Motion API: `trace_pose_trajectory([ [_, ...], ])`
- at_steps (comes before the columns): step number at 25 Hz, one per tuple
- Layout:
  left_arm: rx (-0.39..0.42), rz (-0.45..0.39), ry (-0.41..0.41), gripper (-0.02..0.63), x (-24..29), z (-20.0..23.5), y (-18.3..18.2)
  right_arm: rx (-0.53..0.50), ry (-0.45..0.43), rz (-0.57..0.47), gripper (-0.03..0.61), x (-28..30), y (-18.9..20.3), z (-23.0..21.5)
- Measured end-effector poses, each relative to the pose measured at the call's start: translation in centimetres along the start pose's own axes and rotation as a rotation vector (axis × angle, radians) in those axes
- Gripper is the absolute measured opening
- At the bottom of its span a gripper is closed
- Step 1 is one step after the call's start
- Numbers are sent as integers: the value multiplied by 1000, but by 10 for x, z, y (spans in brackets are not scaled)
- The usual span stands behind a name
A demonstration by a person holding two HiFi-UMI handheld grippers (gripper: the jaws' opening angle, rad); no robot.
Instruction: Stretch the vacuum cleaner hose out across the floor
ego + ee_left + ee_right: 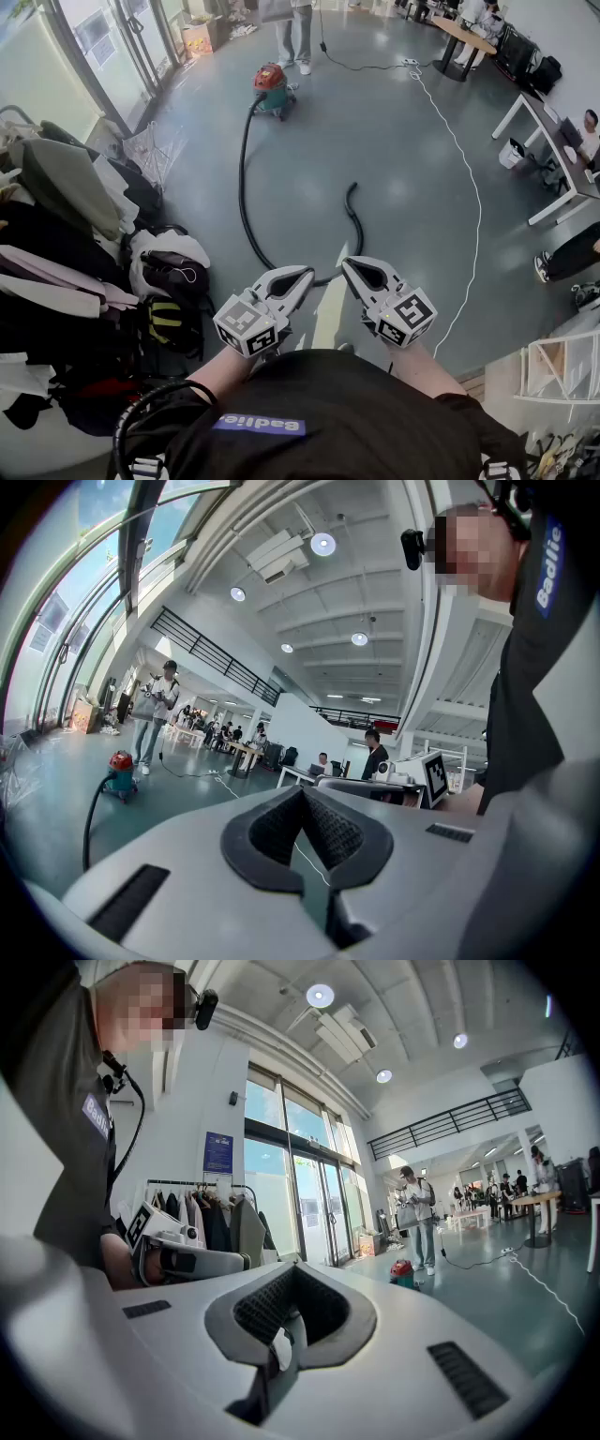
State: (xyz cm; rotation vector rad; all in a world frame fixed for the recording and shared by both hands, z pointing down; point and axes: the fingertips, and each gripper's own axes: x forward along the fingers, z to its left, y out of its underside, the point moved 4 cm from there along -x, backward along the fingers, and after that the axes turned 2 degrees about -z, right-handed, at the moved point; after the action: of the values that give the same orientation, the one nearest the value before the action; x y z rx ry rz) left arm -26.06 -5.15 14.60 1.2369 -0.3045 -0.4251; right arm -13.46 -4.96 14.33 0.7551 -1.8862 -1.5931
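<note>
Head view, looking steeply down:
- Red-topped vacuum cleaner (270, 86) is sitting well ahead on the grey floor (403, 169), with a person (295, 33) standing just beyond it
- Black hose (241, 187) is running from the vacuum cleaner toward the camera in a long curve, bending round just past the gripper tips, then curling back up to a free end lying on open floor (a hook shape, not straightened)
- Left gripper (305, 274) and right gripper (349, 264) are being held side by side, level and pointing forward, near each other but apart; the hose's bend is showing between and beyond their tips, and neither is gripping it
- Left gripper view: left gripper (302, 791) is pressing its jaws together at the tips with nothing between the pads; vacuum cleaner (120, 772) and a stretch of hose (87, 827) are showing far off at the left
- Right gripper view: right gripper (292, 1269) is likewise holding its jaws pressed together, empty; vacuum cleaner (403, 1271) is showing in the distance, right of the tips
- White cable (473, 187) is trailing across the floor right of the hose, well apart from it
- Clothes rack (56, 216) with bags is crowding the left edge; white desks (553, 141) are standing at the right
</note>
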Motion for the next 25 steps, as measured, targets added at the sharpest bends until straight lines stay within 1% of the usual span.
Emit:
trace_pose_trajectory([
  [4, 2, 2, -2, 8, 3, 0, 0, -9, -11, 3, 3, 0, -2, 0],
  [11, 4, 9, -2, 8, 9, -3, 1, 1, -1, -3, 3, -4, -2, -6],
  [15, 7, 17, -4, 8, 17, -6, 3, 12, -10, -23, 3, -11, -4, -13],
  [20, 17, 33, -5, 8, 35, -15, 5, 28, 1, -34, 3, -33, -4, -31],
  [25, 37, 44, -3, 8, 66, -33, 7, 49, 30, -40, 3, -72, -2, -64],
])
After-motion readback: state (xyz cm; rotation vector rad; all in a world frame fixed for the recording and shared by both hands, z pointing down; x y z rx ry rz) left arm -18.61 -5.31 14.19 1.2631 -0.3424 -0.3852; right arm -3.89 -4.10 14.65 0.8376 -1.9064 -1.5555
